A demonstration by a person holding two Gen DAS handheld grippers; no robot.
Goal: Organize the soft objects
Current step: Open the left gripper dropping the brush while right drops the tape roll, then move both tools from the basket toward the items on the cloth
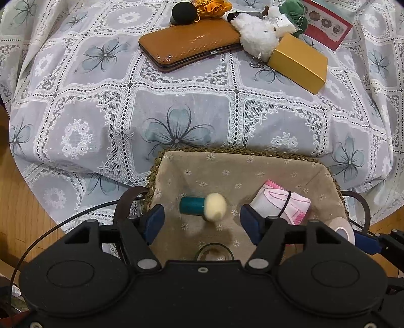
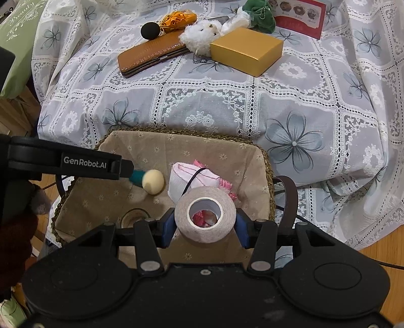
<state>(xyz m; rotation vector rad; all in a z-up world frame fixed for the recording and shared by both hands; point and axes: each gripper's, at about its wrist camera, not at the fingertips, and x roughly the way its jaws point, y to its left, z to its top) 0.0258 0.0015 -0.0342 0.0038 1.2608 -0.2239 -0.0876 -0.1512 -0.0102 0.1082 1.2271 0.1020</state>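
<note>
Right gripper (image 2: 205, 224) clamps a tape roll (image 2: 205, 217) above the lined basket (image 2: 270, 181); left gripper (image 1: 199, 222) hangs wide open over the mushroom toy (image 1: 203, 206).

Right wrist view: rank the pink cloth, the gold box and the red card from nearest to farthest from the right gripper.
1. The pink cloth, in the basket just ahead of the right gripper, which clamps the tape roll.
2. The gold box, mid-table, slightly right.
3. The red card, far edge, right.
</note>
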